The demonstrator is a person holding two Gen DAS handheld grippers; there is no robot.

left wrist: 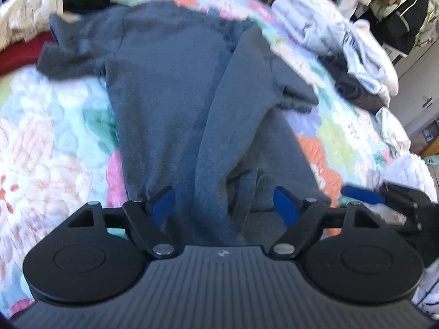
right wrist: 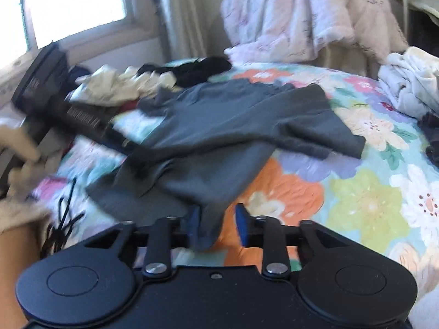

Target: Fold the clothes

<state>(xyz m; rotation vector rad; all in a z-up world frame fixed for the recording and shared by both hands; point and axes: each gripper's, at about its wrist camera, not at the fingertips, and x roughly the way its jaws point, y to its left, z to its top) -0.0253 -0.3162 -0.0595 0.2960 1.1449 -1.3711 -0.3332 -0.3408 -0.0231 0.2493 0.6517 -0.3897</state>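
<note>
The grey shirt (left wrist: pixel 175 104) lies spread on the floral bedspread (left wrist: pixel 49 142), stretching ahead of both pairs of fingers. Its near fold runs between the left gripper (left wrist: pixel 225 205), whose fingers stand wide apart. A corner hangs between the right gripper (right wrist: pixel 216 220), fingers parted and not pinching. White laundry (left wrist: pixel 337 35) is piled beyond, to the right.

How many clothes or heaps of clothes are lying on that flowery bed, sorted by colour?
Grey-blue: 1, the spread shirt.
White: 1 pile.
Cream: 1 heap.
Black: 1 heap.
Dark folded: 1 item.
Total: 5, as far as the blur allows.
</note>
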